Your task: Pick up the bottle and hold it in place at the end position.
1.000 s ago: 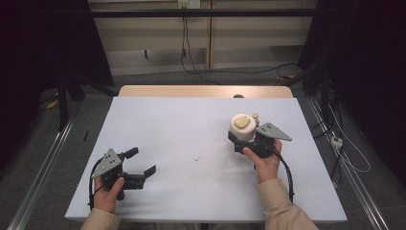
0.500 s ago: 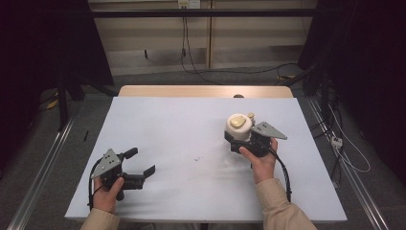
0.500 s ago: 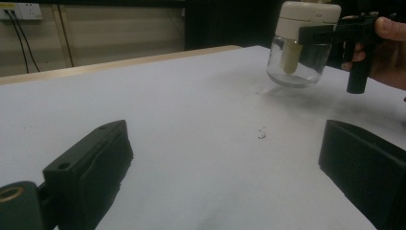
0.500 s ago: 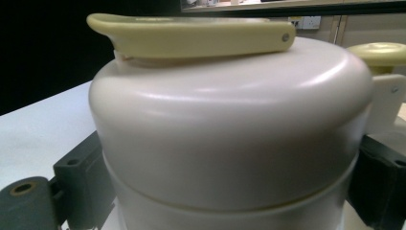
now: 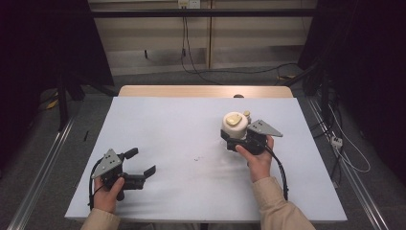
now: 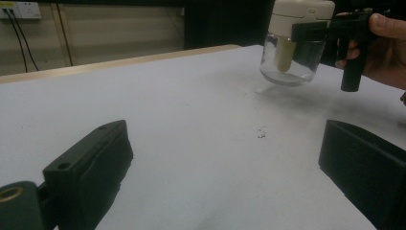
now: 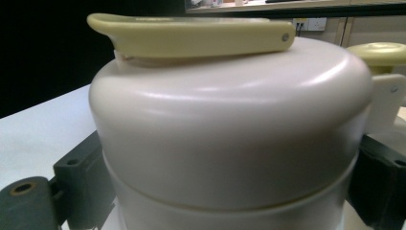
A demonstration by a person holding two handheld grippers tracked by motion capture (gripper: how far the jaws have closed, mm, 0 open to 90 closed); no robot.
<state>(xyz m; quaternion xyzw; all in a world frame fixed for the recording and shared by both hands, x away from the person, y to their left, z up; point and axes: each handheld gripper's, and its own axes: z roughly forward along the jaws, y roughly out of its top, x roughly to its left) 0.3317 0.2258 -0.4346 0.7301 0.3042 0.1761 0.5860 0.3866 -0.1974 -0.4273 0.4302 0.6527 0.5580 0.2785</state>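
Nearest to us, at the front left of the white-covered table [image 5: 182, 124], our left hand [image 5: 106, 194] rests holding the left gripper [image 5: 143, 163]; its black jaws stand wide apart with nothing but bare tabletop between them, as the left gripper view confirms. A few small dark specks [image 6: 261, 132] lie on the cloth just beyond.

Farther out and to the right, our right hand [image 5: 257, 158] holds the right gripper [image 5: 231, 137], its jaws clamped on either side of the cream plastic lid of a clear glass jar [image 6: 292, 57]. The jar's base appears to sit slightly above the table, with a shadow beneath. A pale yellow flat handle [image 7: 191, 33] lies across the lid's top, and a small yellow round knob [image 7: 378, 50] sits beside it.
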